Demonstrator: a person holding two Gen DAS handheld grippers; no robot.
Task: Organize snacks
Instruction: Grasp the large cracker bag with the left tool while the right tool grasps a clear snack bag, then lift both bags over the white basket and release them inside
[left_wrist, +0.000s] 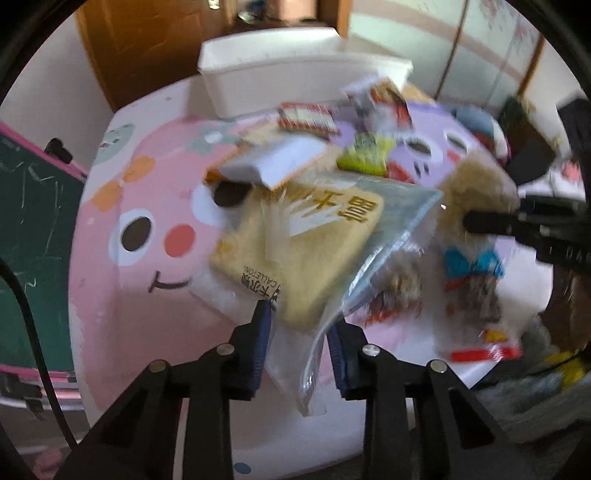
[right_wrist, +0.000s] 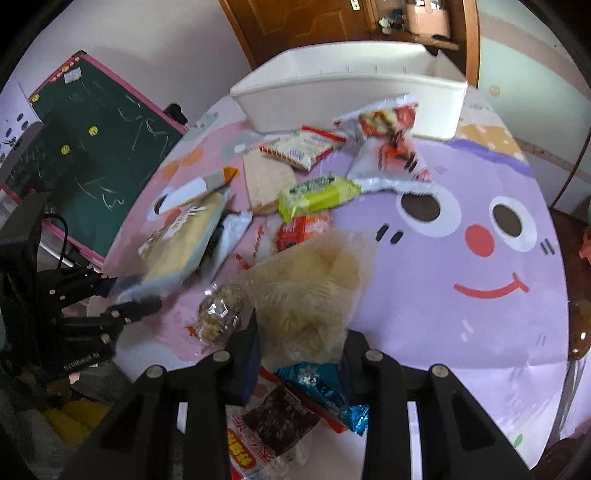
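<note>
1. While both hands lift, the left tool (left_wrist: 301, 332) has its blue pads clamped on the near edge of a clear toast packet (left_wrist: 306, 243), which hangs tilted above the near part of the surface (left_wrist: 110, 302).
2. Over on the right, the right tool (right_wrist: 299, 354) is pinched on a see-through bag of pale puffed snacks (right_wrist: 310, 291), up off the surface too, I'd say.
3. So this looks like the carry step: two snacks picked, none binned yet.
4. Next call, as I read it: swing both toward the white bin (right_wrist: 354, 92) at the far edge, get over its rim, then let go. The floppy wrappers could slip or snag.
5. Left lying mid-surface: a green bar (right_wrist: 317, 195), a red-and-white cracker pack (right_wrist: 303, 146), a red pouch (right_wrist: 388, 129).
6. Writing: "CALLETON" and large gold Chinese characters on the toast packet; a loose pack at the near edge shows yellow-on-red characters, too blurred to read.
</note>
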